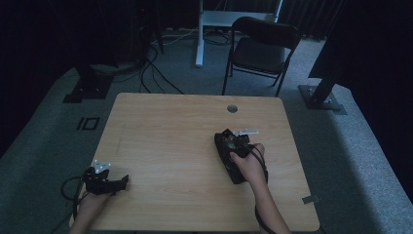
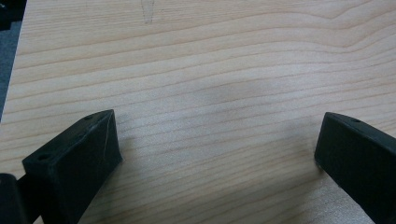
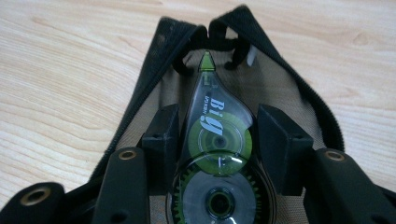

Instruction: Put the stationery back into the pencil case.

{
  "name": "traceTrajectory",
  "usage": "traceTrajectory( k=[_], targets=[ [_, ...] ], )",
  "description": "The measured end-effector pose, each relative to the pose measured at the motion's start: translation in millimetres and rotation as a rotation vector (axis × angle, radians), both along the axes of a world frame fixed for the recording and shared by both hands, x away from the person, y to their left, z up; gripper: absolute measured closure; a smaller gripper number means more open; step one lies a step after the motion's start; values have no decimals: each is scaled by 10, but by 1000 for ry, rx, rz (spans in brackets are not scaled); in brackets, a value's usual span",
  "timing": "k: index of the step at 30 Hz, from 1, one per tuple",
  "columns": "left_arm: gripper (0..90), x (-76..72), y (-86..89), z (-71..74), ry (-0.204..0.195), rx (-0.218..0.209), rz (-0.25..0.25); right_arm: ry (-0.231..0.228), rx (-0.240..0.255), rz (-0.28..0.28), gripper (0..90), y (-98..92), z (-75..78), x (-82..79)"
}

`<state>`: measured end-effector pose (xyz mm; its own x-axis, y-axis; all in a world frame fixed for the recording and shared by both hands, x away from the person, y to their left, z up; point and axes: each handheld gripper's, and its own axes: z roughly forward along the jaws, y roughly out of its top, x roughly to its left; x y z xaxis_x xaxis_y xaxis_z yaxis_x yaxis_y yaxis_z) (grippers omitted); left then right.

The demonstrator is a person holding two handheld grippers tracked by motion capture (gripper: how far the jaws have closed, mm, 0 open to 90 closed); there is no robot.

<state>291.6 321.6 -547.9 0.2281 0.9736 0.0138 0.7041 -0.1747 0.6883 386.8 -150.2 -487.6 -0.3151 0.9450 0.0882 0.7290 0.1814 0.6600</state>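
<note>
While the left gripper (image 2: 219, 154) rested released, the right gripper (image 3: 217, 140) grasped a correction-tape dispenser (image 3: 217, 154) inside the open pouch (image 3: 154, 60); letting go seemed next.

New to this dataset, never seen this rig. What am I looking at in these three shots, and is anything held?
No robot arm: a person at a wooden table holds a two-jaw gripper in each hand. The high view looks down from above the person's side. The other two pictures come from cameras riding on the grippers, looking along their black jaws. The left gripper sits near the table's near left corner, jaws wide apart over bare wood, holding nothing. The right gripper has its jaws on either side of a clear correction tape dispenser with green wheels, its tip pointing into an open black zip pouch lying on the table.
</note>
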Motion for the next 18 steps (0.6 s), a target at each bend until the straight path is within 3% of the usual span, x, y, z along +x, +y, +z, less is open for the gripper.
traceTrajectory(
  k=[18],
  targets=[
    [3,0,0,0,0,0,0,57,-15,-20,502,44,-72,65]
  ],
)
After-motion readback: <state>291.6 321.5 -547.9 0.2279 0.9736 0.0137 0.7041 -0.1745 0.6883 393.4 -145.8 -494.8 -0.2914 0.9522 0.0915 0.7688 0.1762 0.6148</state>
